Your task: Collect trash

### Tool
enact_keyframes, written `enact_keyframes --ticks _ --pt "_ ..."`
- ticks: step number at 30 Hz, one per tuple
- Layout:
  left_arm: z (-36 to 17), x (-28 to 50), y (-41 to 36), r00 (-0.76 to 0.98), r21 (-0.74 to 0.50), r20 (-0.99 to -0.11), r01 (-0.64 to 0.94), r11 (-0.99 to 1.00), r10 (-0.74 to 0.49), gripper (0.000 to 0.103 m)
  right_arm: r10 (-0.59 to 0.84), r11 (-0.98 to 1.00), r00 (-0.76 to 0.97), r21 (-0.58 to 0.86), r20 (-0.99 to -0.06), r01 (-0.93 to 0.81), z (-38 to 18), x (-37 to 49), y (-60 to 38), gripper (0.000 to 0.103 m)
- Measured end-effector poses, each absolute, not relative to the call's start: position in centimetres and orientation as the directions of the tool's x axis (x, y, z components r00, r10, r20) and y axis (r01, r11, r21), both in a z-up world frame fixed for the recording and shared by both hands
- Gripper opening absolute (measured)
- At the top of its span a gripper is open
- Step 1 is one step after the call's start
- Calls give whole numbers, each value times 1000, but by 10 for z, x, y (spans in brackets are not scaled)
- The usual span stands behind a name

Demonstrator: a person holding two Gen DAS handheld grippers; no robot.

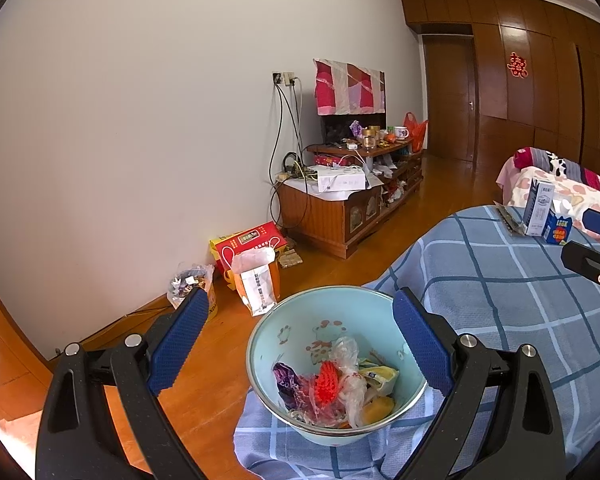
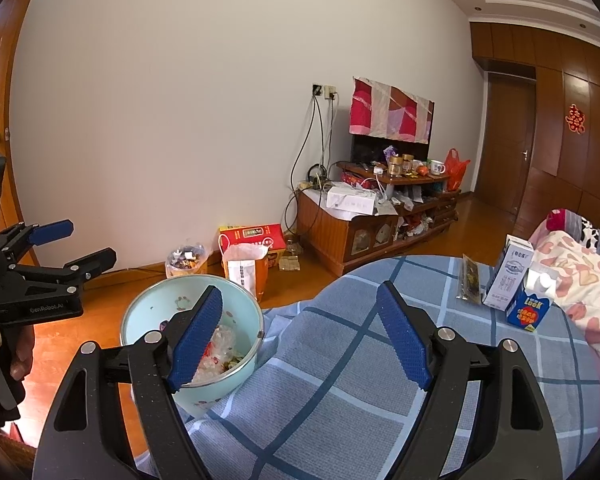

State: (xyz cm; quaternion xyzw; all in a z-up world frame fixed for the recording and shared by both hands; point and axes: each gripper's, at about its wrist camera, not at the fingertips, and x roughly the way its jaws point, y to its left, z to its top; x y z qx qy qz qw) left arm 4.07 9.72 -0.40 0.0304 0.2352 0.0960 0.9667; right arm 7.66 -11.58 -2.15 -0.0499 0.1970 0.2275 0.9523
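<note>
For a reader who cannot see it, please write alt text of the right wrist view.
The open right tongs hang empty over a blue checked cloth, beside a pale bowl of wrappers at the cloth's left edge. Two cartons and a dark packet lie further back on the right. The left tongs show at the far left, also open.

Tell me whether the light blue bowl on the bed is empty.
Not empty. The light blue bowl holds crumpled plastic wrappers, red, clear and yellow, heaped at its bottom.
</note>
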Motion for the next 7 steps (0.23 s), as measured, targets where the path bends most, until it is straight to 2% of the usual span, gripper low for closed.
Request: enact_keyframes --ticks 7 --pt "-10 43 101 864 74 -469 -167 983 182 91 366 910 837 -33 -406 -414 -26 79 -122 80"
